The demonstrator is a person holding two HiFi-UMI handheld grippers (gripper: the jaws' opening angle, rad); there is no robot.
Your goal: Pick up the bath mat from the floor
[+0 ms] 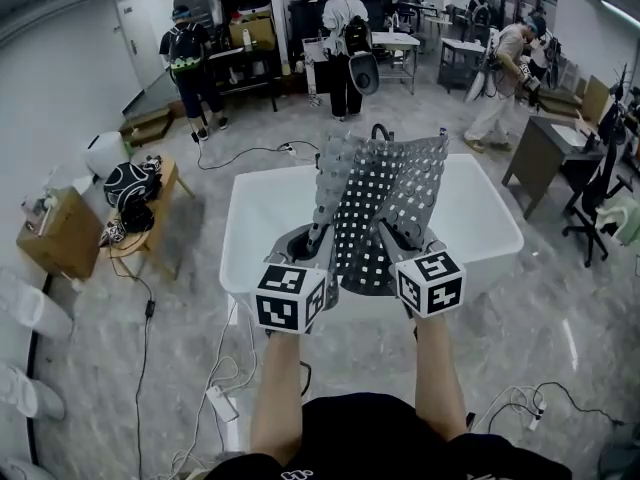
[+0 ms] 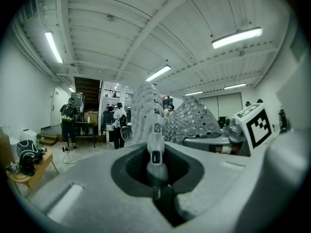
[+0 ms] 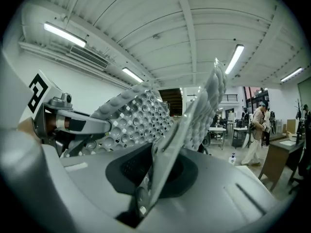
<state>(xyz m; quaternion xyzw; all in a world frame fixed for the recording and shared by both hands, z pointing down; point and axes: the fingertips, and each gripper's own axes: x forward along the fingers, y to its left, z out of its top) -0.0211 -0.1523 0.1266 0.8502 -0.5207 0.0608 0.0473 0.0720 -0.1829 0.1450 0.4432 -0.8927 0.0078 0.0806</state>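
- Head view: left gripper [image 1: 316, 238] and right gripper [image 1: 397, 234] are side by side, close together and level with each other, each shut down tight on the near edge of the bath mat [image 1: 385, 193].
- Head view: the mat is off the floor. It hangs in the air above a white tub [image 1: 262, 203], rising up and away from the fingers, with its long axis running forward from the pinch points. The sheet bows into a fold between the two grips.
- Left gripper view: the left gripper [image 2: 156, 139] has its jaws drawn almost together. A thin grey edge is nipped at the tips, and the studded mat [image 2: 145, 106] stands straight ahead and above them. The right gripper [image 2: 228, 141] is just beside it on the right.
- Right gripper view: the right gripper [image 3: 154, 176] has its jaws closed on the mat [image 3: 197, 115]. The sheet runs edge-on out of the slot, up and to the right of the fingers. The left gripper [image 3: 77, 125] shows on the left.
- Judgement: neither hand is nearer, since both hold the same near edge. The lift looks essentially done. Any further move calls for both grippers travelling together, or the fold between them will tighten or pull.
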